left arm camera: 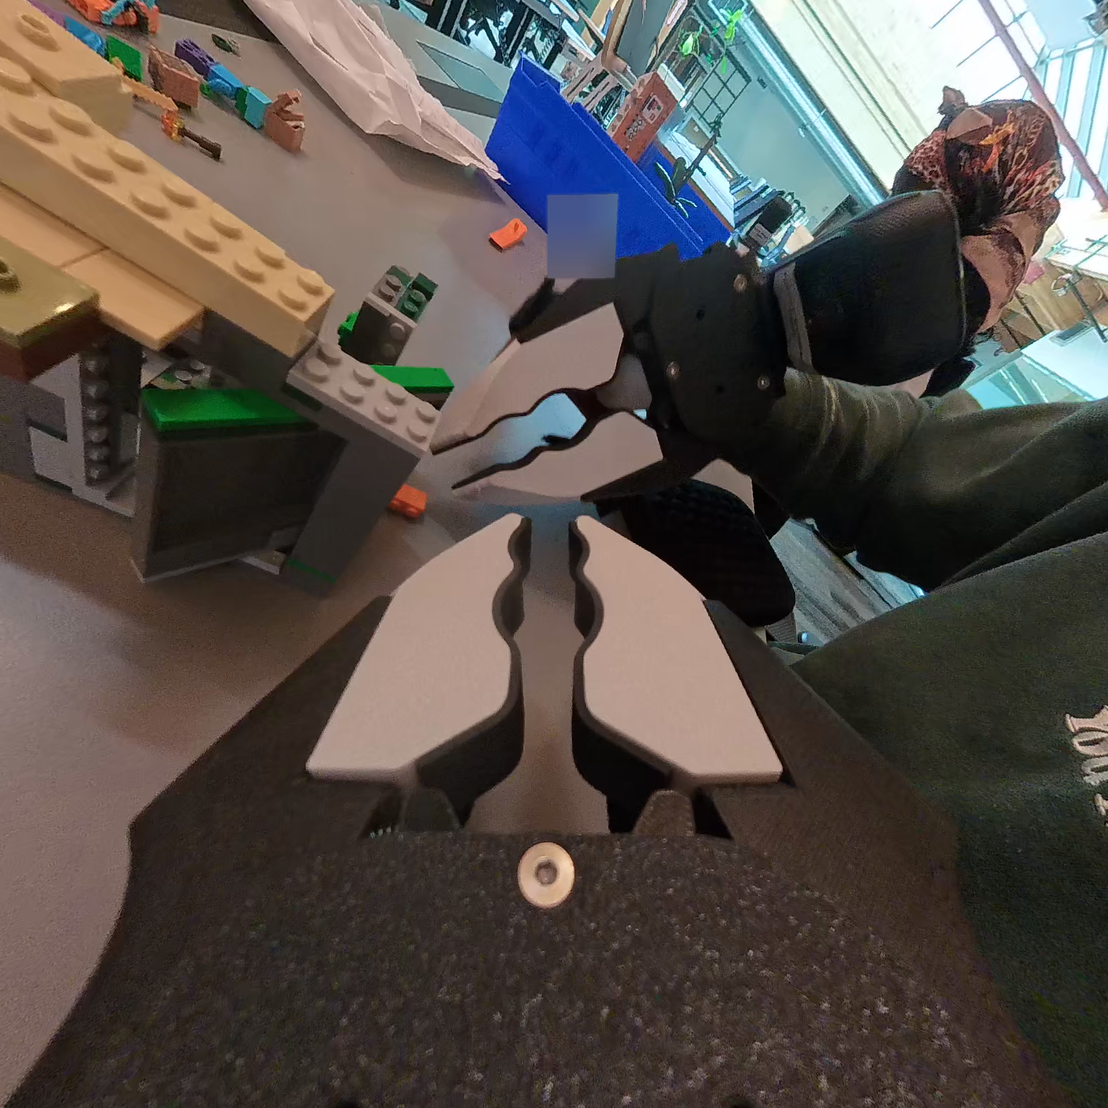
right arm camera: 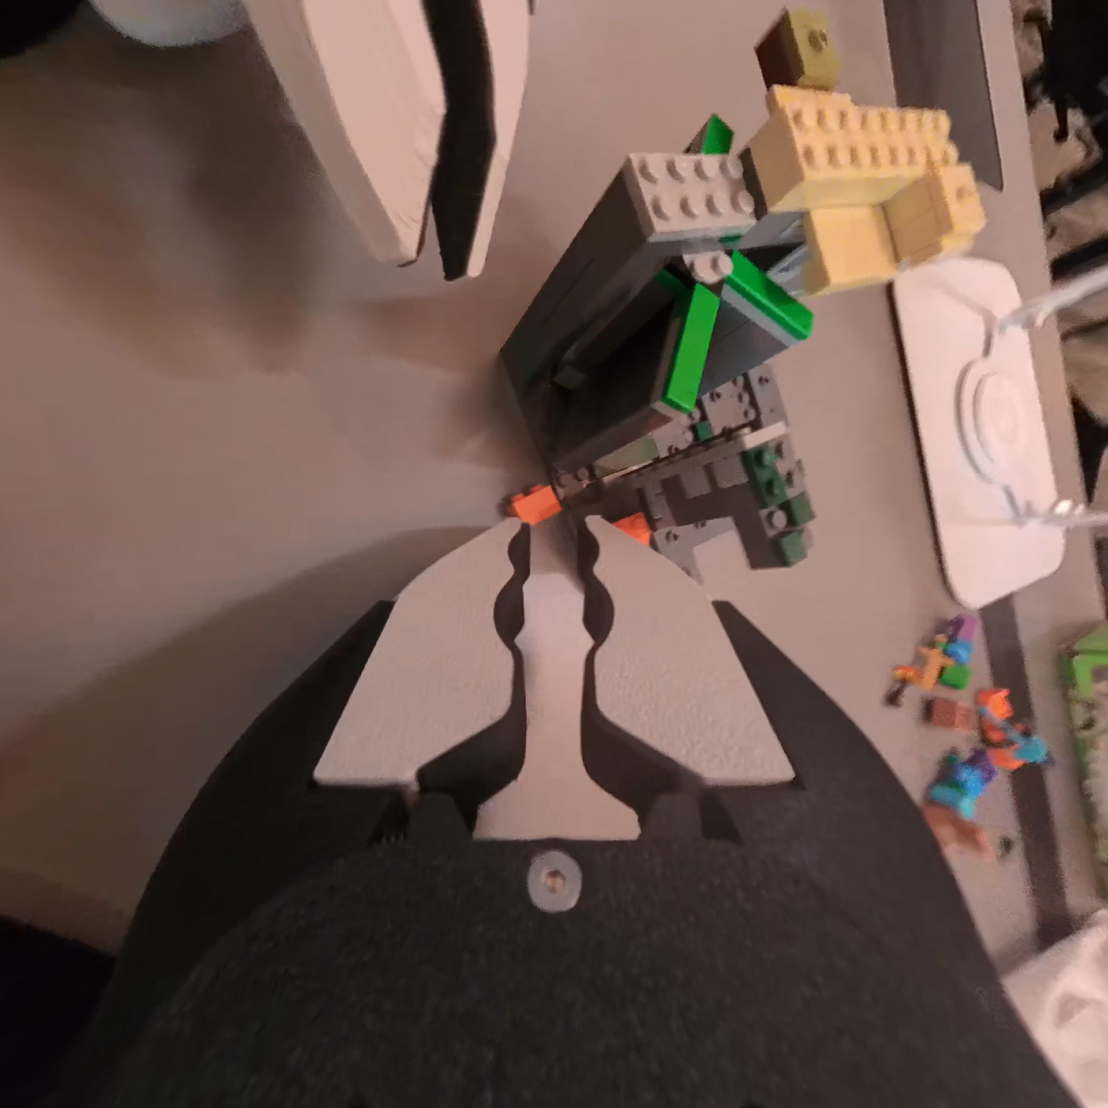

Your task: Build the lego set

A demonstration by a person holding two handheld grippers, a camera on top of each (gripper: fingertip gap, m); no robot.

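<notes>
The lego build (left arm camera: 258, 455) has dark grey walls, green tiles, a light grey studded brick (left arm camera: 366, 390) and tan plates (left arm camera: 162, 210) on top. It also shows in the right wrist view (right arm camera: 659, 360). My left gripper (left arm camera: 547, 527) is open and empty, low over the table to the right of the build. My right gripper (left arm camera: 446, 467) is open beside the grey brick's corner. In its own view my right gripper (right arm camera: 554, 526) is empty, with a small orange brick (right arm camera: 535, 503) on the table just ahead of its tips. That brick also shows in the left wrist view (left arm camera: 409, 500).
A second orange piece (right arm camera: 632, 529) lies by the build's base, another (left arm camera: 508, 232) farther off. Loose minifigures and small pieces (right arm camera: 971, 719) lie on the table, also seen in the left wrist view (left arm camera: 198, 78). A blue bin (left arm camera: 557, 156), white paper (left arm camera: 372, 72) and a white tray (right arm camera: 983, 431) stand around. Across from one pair of fingers to the other is roughly 8 cm. From the left gripper's tips to the light grey studded brick (left arm camera: 366, 390) is close to 6 cm. It turns up in the right wrist view (right arm camera: 702, 195) as well.
</notes>
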